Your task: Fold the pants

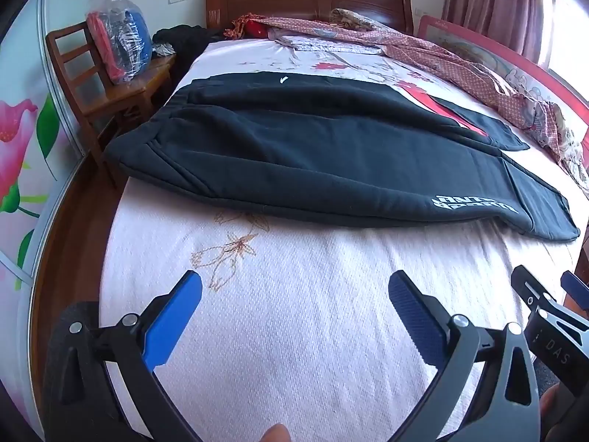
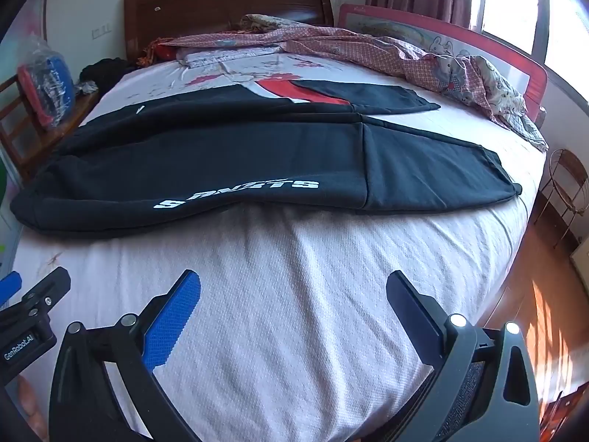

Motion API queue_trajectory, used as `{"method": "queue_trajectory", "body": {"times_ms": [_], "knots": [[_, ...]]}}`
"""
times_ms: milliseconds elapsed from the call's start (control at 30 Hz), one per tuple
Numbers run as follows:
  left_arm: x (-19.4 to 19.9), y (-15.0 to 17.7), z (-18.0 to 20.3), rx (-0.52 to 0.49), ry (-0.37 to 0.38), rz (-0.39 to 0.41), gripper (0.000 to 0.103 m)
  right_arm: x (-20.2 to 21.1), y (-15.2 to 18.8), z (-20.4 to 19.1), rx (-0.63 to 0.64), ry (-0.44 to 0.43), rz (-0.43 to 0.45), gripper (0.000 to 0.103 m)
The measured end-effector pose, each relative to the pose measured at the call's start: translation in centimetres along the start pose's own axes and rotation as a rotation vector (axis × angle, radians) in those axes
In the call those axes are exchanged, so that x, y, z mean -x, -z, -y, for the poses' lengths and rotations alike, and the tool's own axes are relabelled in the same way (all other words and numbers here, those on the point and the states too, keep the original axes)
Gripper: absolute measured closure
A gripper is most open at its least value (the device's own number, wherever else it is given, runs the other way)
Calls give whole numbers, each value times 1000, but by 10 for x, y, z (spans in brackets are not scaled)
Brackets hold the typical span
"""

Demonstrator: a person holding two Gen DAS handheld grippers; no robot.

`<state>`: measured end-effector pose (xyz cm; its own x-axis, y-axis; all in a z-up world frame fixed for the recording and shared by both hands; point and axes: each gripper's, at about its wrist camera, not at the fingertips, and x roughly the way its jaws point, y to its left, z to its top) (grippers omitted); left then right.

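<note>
Black sweatpants (image 1: 313,147) lie flat across the middle of the bed (image 1: 294,313), legs splayed toward the right, white lettering (image 2: 235,193) on the near leg. The left gripper (image 1: 294,294) and right gripper (image 2: 292,293) hang over the bare white bedspread near the foot, jaws spread wide, holding nothing. A crumpled patterned quilt (image 2: 405,59) lines the far side.

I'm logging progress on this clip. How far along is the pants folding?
Done: the black pants lie flat across the bed, apparently laid leg over leg. In hand: nothing; the left gripper and right gripper are both open above bare sheet, short of the fabric. Left: gripping the pants and folding them across their length.
</note>
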<state>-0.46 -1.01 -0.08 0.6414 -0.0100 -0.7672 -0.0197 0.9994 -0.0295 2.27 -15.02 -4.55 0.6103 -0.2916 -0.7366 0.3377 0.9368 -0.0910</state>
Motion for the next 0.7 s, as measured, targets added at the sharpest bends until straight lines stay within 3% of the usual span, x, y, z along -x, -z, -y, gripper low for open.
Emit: {"method": "queue_trajectory", "body": {"times_ms": [700], "knots": [[-2,0,-3,8,3,-9,2,-4,1,0,0,-3,-3,3]]}}
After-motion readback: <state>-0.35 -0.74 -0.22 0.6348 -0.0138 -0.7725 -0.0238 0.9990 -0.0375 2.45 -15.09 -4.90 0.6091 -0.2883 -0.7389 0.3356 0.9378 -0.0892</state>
